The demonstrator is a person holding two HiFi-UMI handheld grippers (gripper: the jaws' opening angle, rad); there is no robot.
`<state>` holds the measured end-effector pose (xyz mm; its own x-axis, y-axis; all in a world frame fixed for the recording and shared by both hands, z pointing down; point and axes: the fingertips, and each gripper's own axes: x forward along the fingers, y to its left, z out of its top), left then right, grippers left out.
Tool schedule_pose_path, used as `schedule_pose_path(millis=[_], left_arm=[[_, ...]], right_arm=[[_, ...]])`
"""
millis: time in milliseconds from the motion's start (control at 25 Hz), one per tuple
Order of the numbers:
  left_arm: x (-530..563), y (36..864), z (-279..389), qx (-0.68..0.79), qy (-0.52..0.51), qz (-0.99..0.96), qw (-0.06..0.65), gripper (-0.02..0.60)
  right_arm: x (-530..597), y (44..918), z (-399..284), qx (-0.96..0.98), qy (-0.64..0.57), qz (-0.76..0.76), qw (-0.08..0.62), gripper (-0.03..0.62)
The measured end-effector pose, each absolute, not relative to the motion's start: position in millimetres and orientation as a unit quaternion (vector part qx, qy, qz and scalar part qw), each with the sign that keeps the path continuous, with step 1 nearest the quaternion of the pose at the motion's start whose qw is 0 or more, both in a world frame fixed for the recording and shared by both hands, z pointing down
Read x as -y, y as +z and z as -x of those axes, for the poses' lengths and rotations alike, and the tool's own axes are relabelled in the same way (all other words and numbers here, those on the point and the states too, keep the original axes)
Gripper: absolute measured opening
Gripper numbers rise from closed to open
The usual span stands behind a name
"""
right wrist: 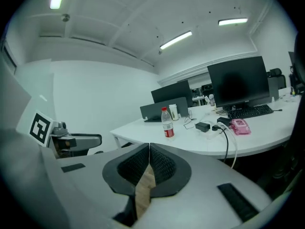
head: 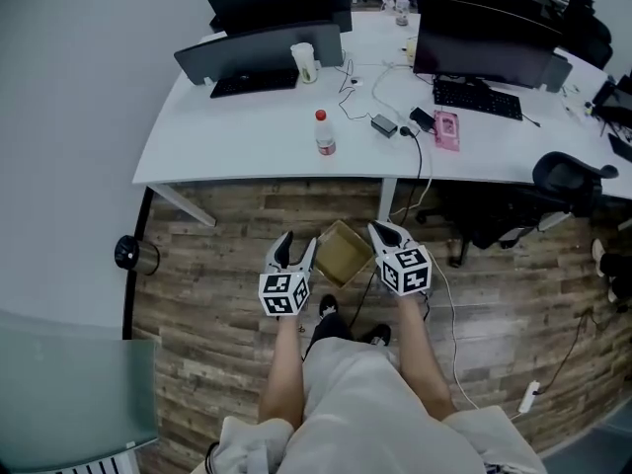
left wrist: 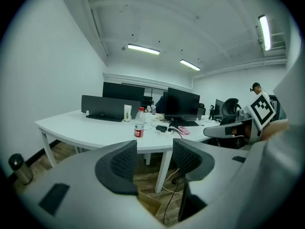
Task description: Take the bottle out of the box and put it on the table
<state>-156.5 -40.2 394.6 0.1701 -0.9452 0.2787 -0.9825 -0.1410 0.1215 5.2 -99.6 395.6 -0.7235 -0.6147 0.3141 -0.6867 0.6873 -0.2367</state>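
Observation:
A clear bottle (head: 323, 132) with a red cap and red label stands upright on the white table (head: 237, 146), near its front edge. It also appears in the left gripper view (left wrist: 139, 124) and the right gripper view (right wrist: 167, 123). The open cardboard box (head: 343, 253) sits on the wooden floor in front of the table, and I see nothing inside it. My left gripper (head: 293, 255) hangs just left of the box, its jaws apart with nothing between them (left wrist: 155, 151). My right gripper (head: 385, 233) is at the box's right side, shut (right wrist: 149, 149) and empty.
On the table are monitors (head: 479, 38), keyboards (head: 477, 97), a cup (head: 304, 62), a pink object (head: 446, 129) and cables (head: 395, 121). A black office chair (head: 568, 181) stands right. A dark cylinder (head: 133, 255) is on the floor left, and a glass surface (head: 69, 393) sits bottom left.

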Motion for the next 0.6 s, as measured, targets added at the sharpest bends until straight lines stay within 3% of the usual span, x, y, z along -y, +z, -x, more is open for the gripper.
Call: schedule_pose_path(millis=[200, 280, 600], left_arm=[[30, 374, 148, 0.654, 0.026, -0.747, 0.115, 0.126], [24, 374, 147, 0.658, 0.023, -0.744, 0.116, 0.035], [16, 391, 131, 0.651, 0.057, -0.741, 0.152, 0.012]], right_arm=[[91, 392, -13, 0.916, 0.167, -0.35, 0.101, 0.04], [87, 393, -13, 0.918, 0.168, -0.347, 0.098, 0.04], [79, 388, -21, 0.919, 0.156, -0.345, 0.107, 0.038]])
